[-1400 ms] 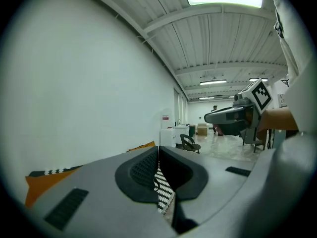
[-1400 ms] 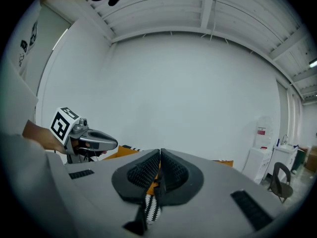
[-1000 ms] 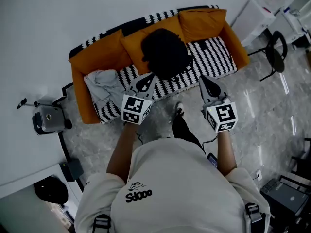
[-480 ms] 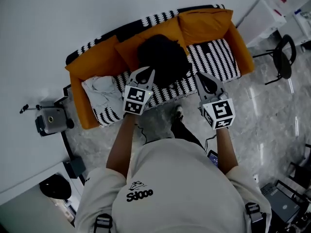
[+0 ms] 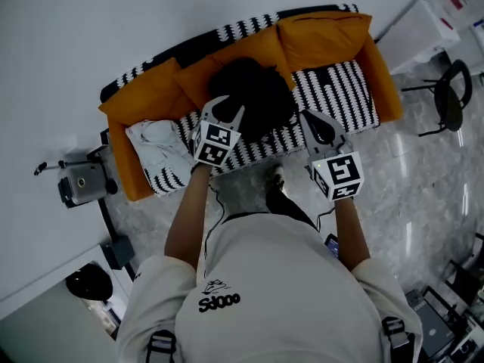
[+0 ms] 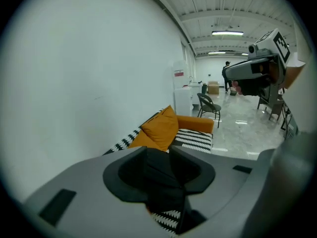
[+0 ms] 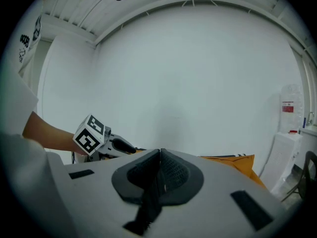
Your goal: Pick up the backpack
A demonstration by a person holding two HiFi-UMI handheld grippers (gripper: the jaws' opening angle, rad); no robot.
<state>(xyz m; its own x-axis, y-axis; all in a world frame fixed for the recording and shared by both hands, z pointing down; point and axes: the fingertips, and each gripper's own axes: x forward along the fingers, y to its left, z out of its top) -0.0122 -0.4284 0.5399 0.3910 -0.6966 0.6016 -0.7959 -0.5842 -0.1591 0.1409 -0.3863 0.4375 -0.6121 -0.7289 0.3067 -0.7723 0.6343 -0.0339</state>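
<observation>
Pale-walled room with a striped sofa (image 5: 340, 89) and orange cushions (image 5: 321, 36). The black backpack (image 5: 257, 89) sits mid-seat against the cushions. The left gripper (image 5: 227, 106) is at its 8 o'clock; its jaws have just been opening and nothing is pinched between them. The right gripper (image 5: 308, 117) is at the backpack's 4 o'clock, jaws clenched and empty.

The back of the person's white shirt (image 5: 295, 278) bore a black print (image 5: 216, 302) that read roughly "Sdooo", under a small drawn emblem. A red-and-white sign (image 6: 179, 74) sat on a white unit (image 6: 183, 100) by the wall, its lettering too small to read.
</observation>
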